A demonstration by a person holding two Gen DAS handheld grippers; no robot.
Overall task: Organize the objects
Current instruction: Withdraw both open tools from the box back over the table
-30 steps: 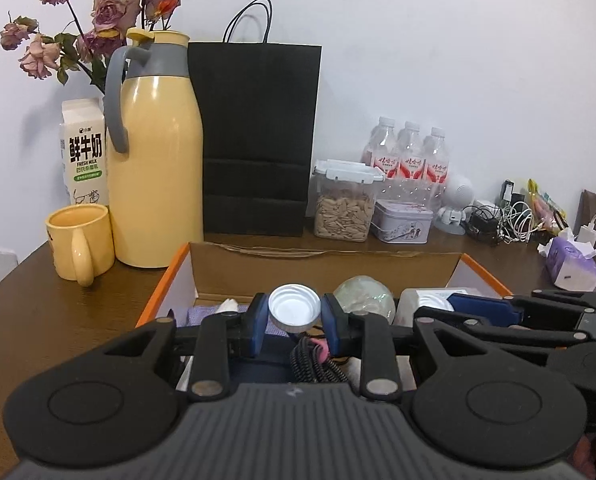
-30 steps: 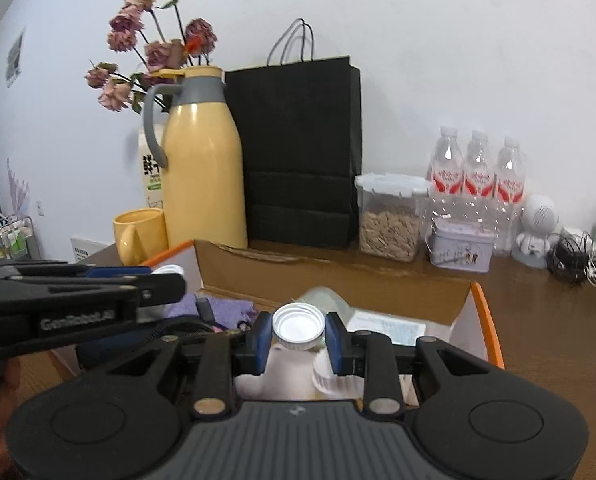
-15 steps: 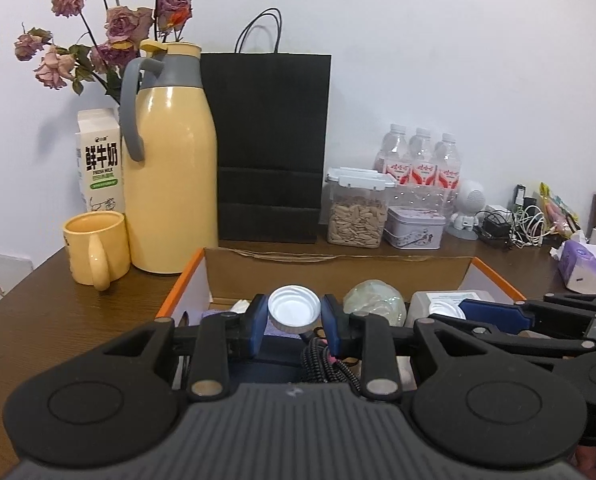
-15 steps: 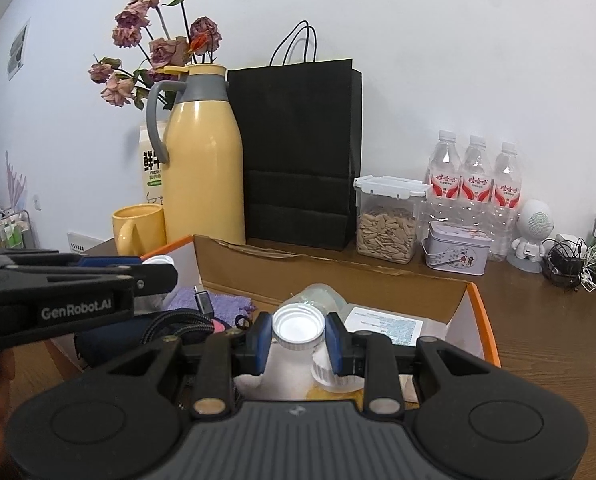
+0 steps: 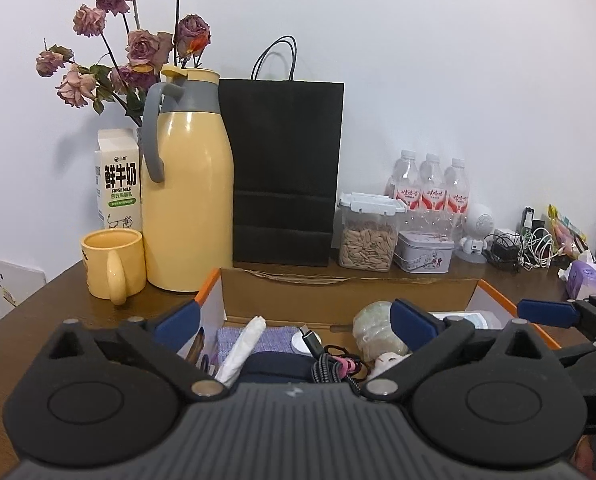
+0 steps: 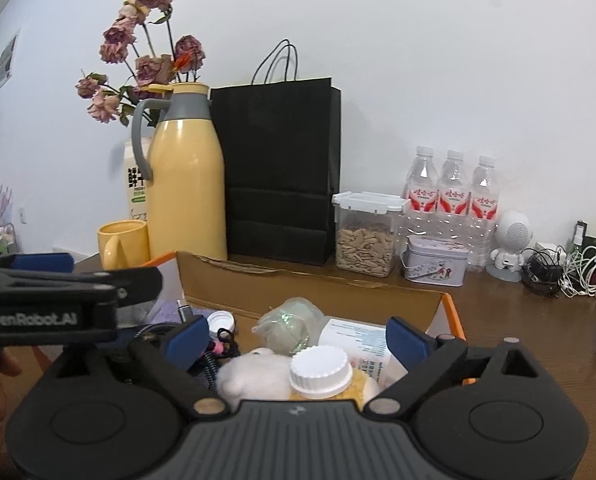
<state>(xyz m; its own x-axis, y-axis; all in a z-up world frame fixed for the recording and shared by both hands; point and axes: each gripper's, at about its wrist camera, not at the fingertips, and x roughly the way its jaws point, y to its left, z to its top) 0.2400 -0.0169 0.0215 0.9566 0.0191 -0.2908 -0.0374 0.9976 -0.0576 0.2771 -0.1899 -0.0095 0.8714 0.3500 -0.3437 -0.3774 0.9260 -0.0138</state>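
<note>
An open cardboard box [image 5: 338, 300] with orange edges sits on the brown table, also in the right wrist view [image 6: 306, 288]. In it lie a white-capped bottle [image 6: 320, 372], a second white cap [image 6: 221, 321], a white plush toy [image 6: 253, 372], a pale green bundle [image 5: 376, 326], a dark pouch [image 5: 273, 366], a black cable [image 5: 334, 364] and a purple cloth [image 5: 273, 336]. My left gripper [image 5: 293, 322] is open and empty above the box's left half. My right gripper [image 6: 298, 338] is open above the bottle, not touching it.
Behind the box stand a yellow thermos [image 5: 185, 200], yellow mug [image 5: 111, 266], milk carton [image 5: 117, 184], black paper bag [image 5: 283, 172], seed jar [image 5: 368, 236], tin [image 5: 424, 256] and three water bottles [image 5: 432, 192]. Cables [image 5: 526, 248] and a tissue pack [image 5: 588, 284] lie at the right.
Both grippers were shut on white-capped bottles; both have opened wide. The bottles now rest in the box, and both grippers have risen slightly.
</note>
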